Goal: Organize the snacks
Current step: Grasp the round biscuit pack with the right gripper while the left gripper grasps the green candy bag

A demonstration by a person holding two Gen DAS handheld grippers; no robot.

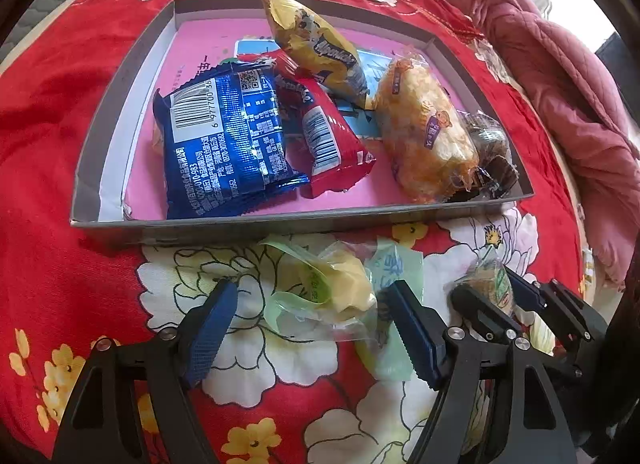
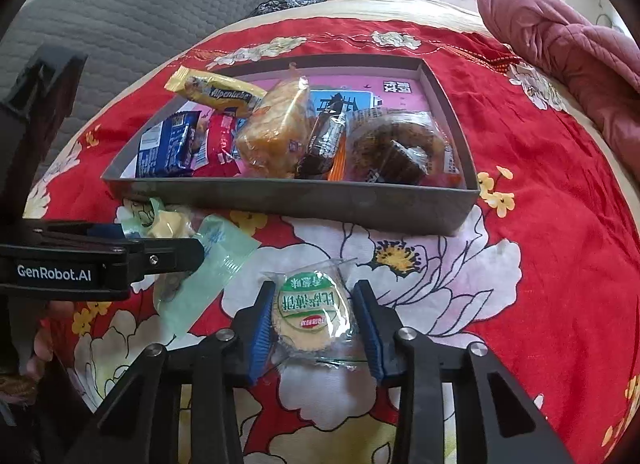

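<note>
My left gripper (image 1: 316,328) stands open over the floral bedspread. A green-and-clear packet with a yellow pastry (image 1: 332,288) lies between its blue pads, untouched. In the right wrist view this left gripper (image 2: 160,242) reaches in from the left above the same pastry packet (image 2: 208,260). My right gripper (image 2: 316,324) has its blue pads closed against a round biscuit packet with a green label (image 2: 308,308), which rests on the bedspread. The left wrist view shows the right gripper (image 1: 496,292) with that biscuit packet (image 1: 494,282) between its fingers.
A shallow grey box (image 1: 280,220) with a pink floor lies just beyond, holding a blue packet (image 1: 228,136), a red packet (image 1: 320,132), a yellow packet (image 1: 316,44), a wrapped bread (image 1: 424,132) and dark cakes (image 2: 392,144). A pink quilt (image 2: 560,48) is bunched at the right.
</note>
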